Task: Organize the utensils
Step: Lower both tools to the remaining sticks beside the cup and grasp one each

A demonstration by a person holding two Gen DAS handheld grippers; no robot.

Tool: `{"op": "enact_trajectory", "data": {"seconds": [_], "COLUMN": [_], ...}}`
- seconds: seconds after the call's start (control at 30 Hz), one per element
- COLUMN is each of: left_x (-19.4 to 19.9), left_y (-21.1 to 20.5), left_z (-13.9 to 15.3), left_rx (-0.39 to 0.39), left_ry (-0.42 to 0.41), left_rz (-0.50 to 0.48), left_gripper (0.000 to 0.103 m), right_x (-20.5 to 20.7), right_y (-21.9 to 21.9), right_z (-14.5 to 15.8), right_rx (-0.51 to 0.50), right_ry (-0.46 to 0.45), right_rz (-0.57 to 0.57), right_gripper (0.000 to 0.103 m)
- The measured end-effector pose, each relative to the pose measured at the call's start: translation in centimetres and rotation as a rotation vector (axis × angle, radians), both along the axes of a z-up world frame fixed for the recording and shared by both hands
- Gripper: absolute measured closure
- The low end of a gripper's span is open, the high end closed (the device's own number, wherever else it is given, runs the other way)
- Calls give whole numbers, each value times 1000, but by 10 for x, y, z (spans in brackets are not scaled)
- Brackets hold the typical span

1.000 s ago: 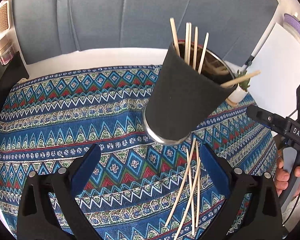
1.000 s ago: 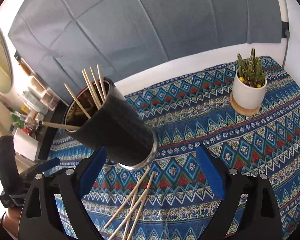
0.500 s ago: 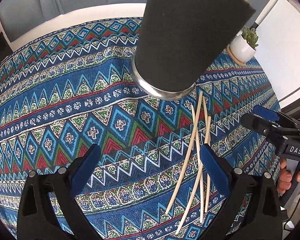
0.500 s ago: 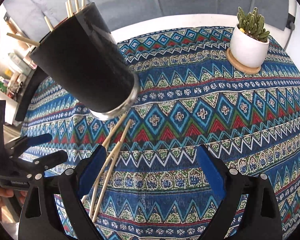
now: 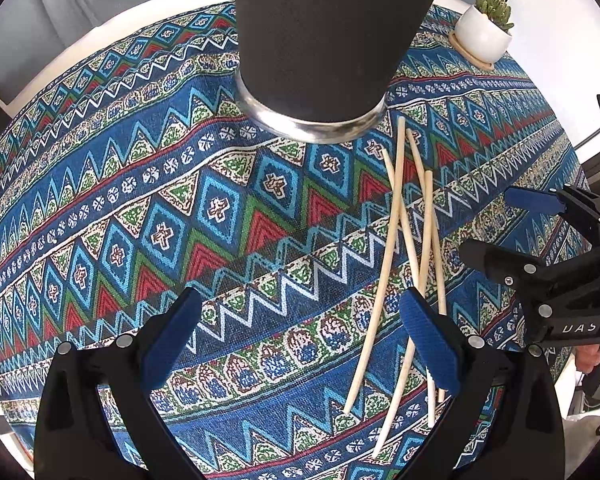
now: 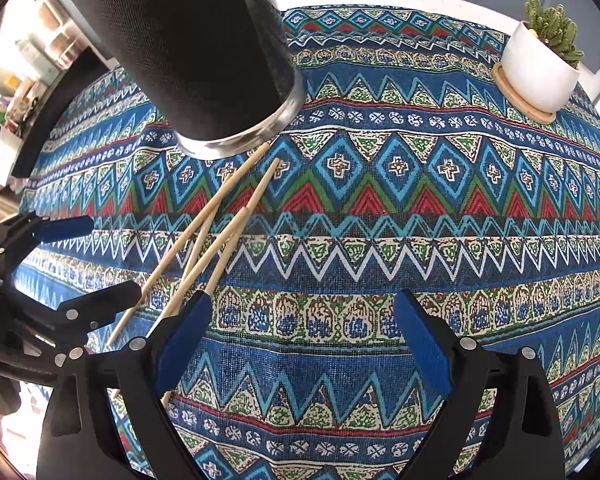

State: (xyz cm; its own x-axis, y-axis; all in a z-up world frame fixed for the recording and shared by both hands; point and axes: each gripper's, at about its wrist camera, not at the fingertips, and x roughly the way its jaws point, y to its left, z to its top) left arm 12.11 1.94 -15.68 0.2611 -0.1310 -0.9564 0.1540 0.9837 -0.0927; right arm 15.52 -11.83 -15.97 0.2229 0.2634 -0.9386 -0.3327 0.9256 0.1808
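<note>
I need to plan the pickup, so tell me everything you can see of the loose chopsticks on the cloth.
The chopsticks are four or so thin, pale, wood-looking sticks lying flat on the patterned tablecloth, loosely bundled and crossing each other. Their far ends lie close to the metal base of the black holder; the near ends pass behind the left gripper's right finger. Neither open gripper touches them.
</note>
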Motion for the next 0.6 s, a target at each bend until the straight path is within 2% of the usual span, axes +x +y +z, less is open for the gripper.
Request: {"op": "enact_trajectory", "data": {"seconds": [0.1,0.3,0.6], "left_x": [0,-2,4], "left_y": [1,-15,-15], "left_z": [-5,-12,-14], "left_rx": [15,113,105], "left_ry": [7,-22,-22], "left_rz": [1,-109,-108], "left_gripper": [6,5,4], "right_x": [0,4,4], "right_y": [6,22,67], "right_z": [-1,-5,-13], "right_rx": [-7,-40,-95], "right_ry": [-5,-28,-56], "right_rz": [14,43,59], "right_gripper": [13,12,7]}}
